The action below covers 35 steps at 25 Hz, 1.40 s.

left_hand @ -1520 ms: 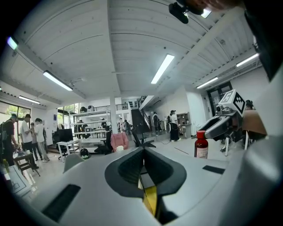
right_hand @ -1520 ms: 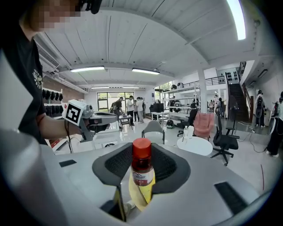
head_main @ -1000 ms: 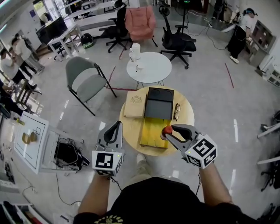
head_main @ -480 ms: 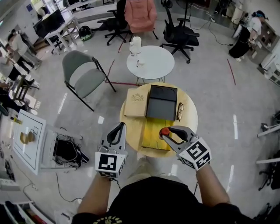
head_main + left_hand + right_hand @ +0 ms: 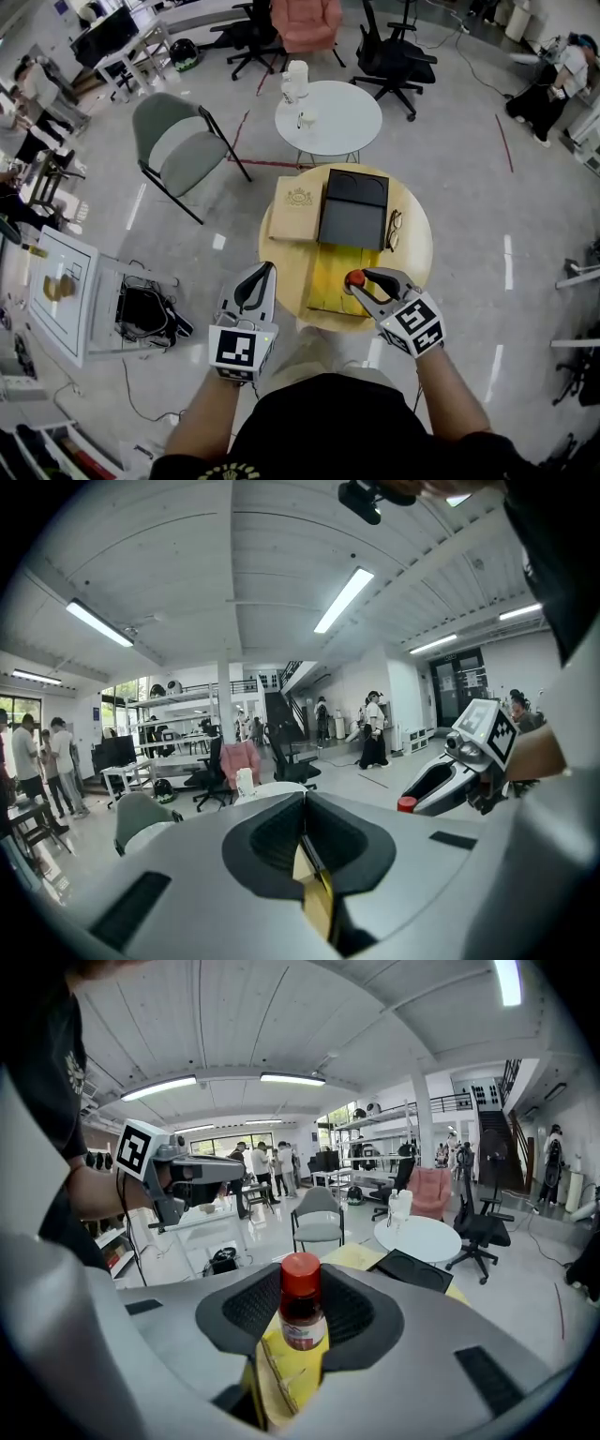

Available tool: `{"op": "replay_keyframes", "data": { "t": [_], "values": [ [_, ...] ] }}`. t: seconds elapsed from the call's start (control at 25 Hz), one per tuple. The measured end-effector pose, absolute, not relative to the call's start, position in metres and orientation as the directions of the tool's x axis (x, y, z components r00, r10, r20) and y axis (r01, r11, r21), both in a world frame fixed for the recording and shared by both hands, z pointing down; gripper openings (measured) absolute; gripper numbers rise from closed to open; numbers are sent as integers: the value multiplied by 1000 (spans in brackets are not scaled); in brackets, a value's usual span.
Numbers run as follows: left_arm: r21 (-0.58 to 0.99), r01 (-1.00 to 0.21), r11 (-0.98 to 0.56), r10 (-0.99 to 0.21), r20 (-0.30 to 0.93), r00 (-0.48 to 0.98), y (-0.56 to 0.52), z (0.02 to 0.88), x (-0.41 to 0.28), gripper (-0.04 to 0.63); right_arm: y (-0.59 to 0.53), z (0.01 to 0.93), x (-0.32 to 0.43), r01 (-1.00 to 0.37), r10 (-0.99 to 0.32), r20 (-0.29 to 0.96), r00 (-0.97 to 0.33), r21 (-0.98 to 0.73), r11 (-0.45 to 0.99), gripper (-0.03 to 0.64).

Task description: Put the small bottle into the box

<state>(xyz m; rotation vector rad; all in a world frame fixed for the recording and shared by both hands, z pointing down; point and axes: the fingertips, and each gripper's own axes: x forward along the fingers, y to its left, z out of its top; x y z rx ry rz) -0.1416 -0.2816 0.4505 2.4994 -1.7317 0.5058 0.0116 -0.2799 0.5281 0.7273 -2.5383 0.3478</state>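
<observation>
On round wooden table (image 5: 414,274), black box (image 5: 352,208)

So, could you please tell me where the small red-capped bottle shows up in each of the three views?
Head view: the small bottle is just right of centre, gripped in the right tongs.
Left gripper view: only its red cap shows, at the right.
Right gripper view: dead centre, upright between the jaws.
Shared landmark: the pink armchair.
</observation>
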Motion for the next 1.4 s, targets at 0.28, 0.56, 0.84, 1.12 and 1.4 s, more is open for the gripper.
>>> {"op": "replay_keyframes", "data": {
  "t": [0.28,0.56,0.84,1.12,1.4],
  "values": [
    [-123,-927,-354,-899,320,301,-281,465,-149,20,-284,567,7,-572,-423,542,-726,-134,810,141],
    [-95,-925,-368,-891,322,321,-279,472,-146,19,-289,605,4,-602,-439,566,-698,-131,788,141],
    [-91,-913,-398,-880,320,352,-283,475,-142,19,-290,639,7,-623,-433,600,-672,-142,769,141],
    [-76,-906,-417,-867,331,372,-292,483,-142,19,-293,674,15,-658,-439,645,-626,-133,742,140],
    [-65,-901,-430,-855,349,383,-301,492,-147,20,-295,711,24,-696,-426,708,-564,-129,706,141]
  ]
}}
